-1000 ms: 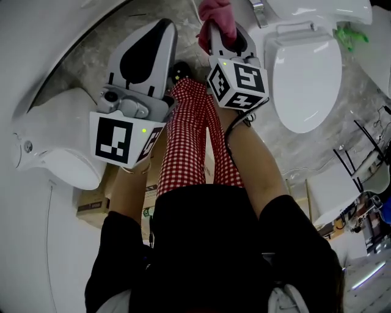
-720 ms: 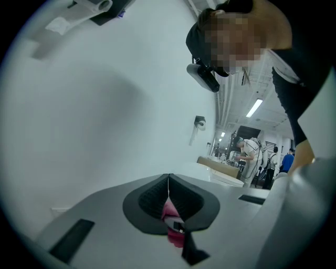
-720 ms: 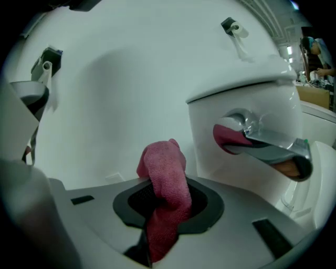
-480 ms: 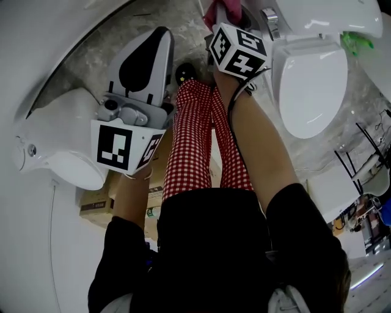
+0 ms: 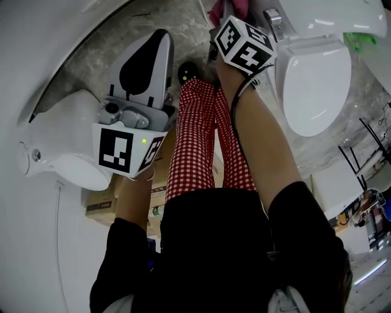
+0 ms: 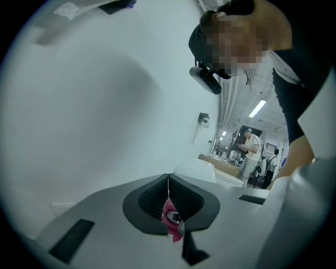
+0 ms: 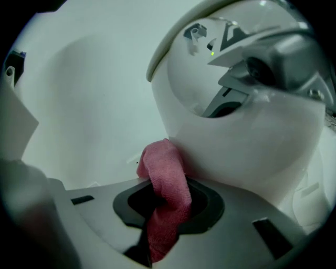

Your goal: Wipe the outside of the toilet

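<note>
Pink cloth point(image 5: 215, 12) seen at head view's top edge, clamped in right gripper point(image 5: 229, 18), just beside toilet point(image 5: 314, 79) on its left flank. Left gripper point(image 5: 157, 43) held well left of toilet.

Left gripper view: jaws brought together, small pink scrap point(image 6: 170, 218) lodged at their root; toilet not touched.

Right gripper view: cloth pinched, folded tip pressed against toilet's white outer wall.

Step judged: outer-wall wipe under way. Next: cloth to be dragged along the wall's curve under firm contact.

Right gripper point(image 7: 168, 202) with pink cloth point(image 7: 165, 173) jammed against toilet point(image 5: 314, 85), no gap there, checked trouser legs point(image 5: 195, 140) crowding toilet's left side, open marble floor point(image 5: 98, 49) farther left, second toilet point(image 5: 67, 153) closing that strip.
</note>
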A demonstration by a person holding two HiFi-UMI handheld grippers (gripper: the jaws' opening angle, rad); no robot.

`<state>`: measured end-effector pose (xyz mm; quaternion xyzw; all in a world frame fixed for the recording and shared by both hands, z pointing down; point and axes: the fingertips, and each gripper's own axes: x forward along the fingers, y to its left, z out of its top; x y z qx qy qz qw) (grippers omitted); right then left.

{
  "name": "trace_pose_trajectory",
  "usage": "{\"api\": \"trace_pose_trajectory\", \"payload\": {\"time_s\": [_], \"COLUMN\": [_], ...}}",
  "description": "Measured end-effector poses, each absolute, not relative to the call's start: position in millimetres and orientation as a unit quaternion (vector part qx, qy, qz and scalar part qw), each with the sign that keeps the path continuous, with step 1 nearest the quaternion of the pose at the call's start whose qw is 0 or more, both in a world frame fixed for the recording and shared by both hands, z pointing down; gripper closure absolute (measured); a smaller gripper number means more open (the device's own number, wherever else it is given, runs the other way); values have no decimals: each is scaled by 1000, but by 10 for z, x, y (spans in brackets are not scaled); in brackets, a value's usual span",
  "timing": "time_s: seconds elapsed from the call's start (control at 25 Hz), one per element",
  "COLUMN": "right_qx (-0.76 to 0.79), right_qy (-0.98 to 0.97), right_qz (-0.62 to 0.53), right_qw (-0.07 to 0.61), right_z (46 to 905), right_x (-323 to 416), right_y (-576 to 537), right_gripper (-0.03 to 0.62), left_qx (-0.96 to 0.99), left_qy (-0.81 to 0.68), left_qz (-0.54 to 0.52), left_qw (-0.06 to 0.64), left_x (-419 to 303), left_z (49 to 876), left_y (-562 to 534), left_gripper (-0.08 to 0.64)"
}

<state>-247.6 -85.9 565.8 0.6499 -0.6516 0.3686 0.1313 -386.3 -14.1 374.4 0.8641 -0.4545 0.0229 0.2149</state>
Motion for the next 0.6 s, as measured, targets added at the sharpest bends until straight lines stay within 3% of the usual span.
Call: {"api": "trace_pose_trajectory", "payload": {"time_s": [0.6], "right_qx": [668], "right_qy": [-631], "right_qz": [375], "right_qw": [124], "right_z": [5618], "right_x": [-2157], "right_y": [-483], "right_gripper": [497], "left_qx": [873], "left_qy": [-439], "left_qz": [17], "left_qw": [211], "left_x": [-3663], "left_z": [3687], "left_y": [-102], "left_gripper": [549]}}
